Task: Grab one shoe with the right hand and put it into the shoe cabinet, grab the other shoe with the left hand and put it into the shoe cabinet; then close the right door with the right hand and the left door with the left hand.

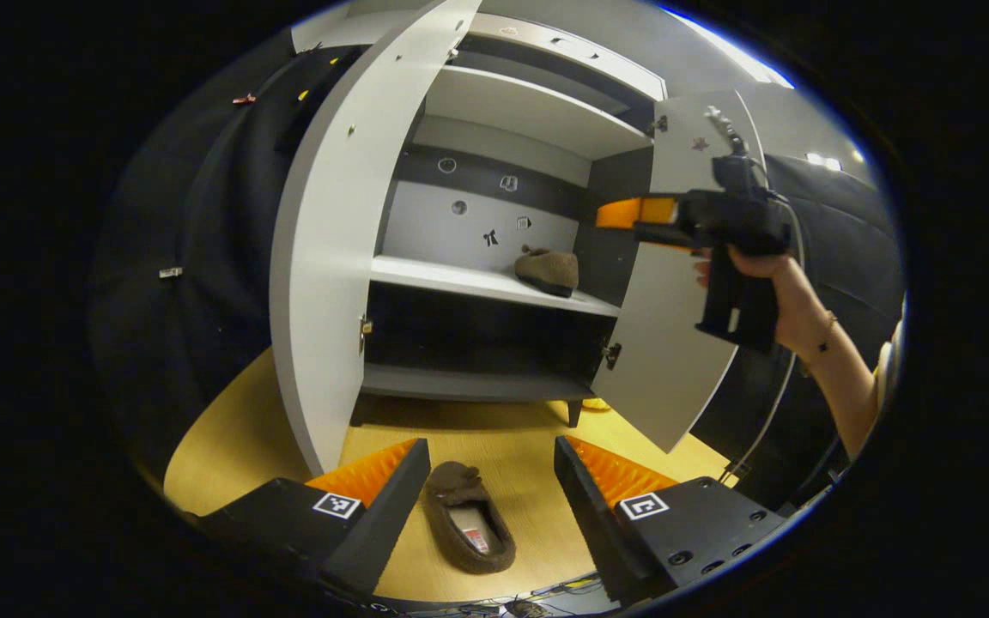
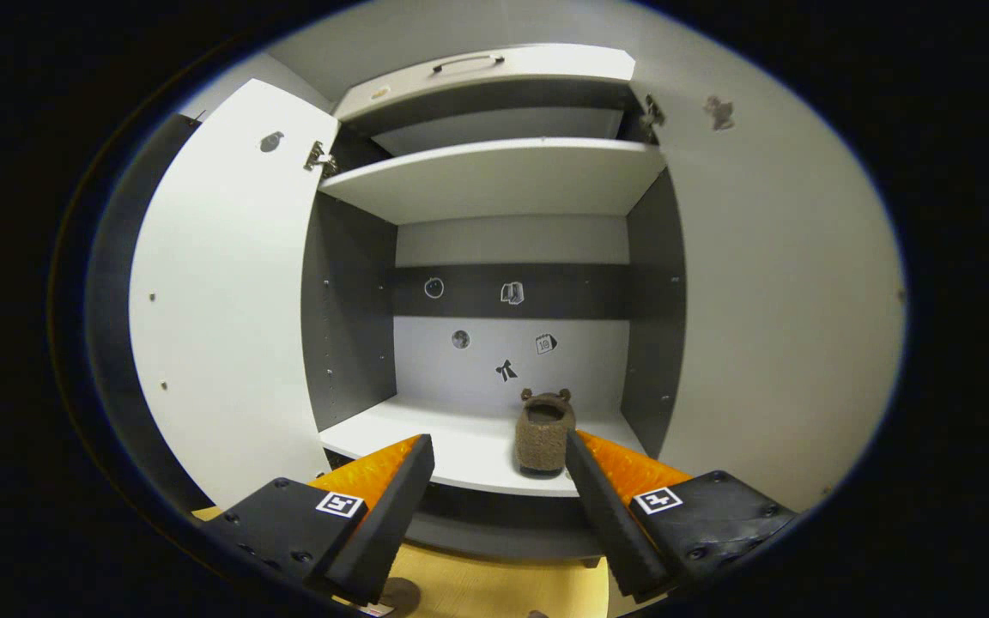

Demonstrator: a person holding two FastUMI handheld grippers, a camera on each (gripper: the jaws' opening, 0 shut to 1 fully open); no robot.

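A brown fuzzy slipper [image 1: 468, 528] lies on the wooden floor, between and a little beyond the open fingers of my left gripper [image 1: 490, 485], which hangs above it. The second brown slipper [image 1: 548, 270] [image 2: 544, 433] rests on the middle shelf [image 2: 460, 451] of the white shoe cabinet [image 1: 503, 283], toward its right side. My right gripper [image 2: 499, 481] stands open just in front of that shelf, with nothing between its fingers; in the left gripper view the right gripper [image 1: 632, 219] is held by a hand near the right door. Both doors, left [image 1: 331, 257] and right [image 1: 666, 360], stand wide open.
An upper shelf [image 2: 494, 176] and a lower shelf [image 1: 469, 382] are bare. Small stickers dot the cabinet's back panel [image 2: 503, 343]. Wooden floor [image 1: 228, 446] spreads in front of the cabinet. Black cloth walls stand on both sides.
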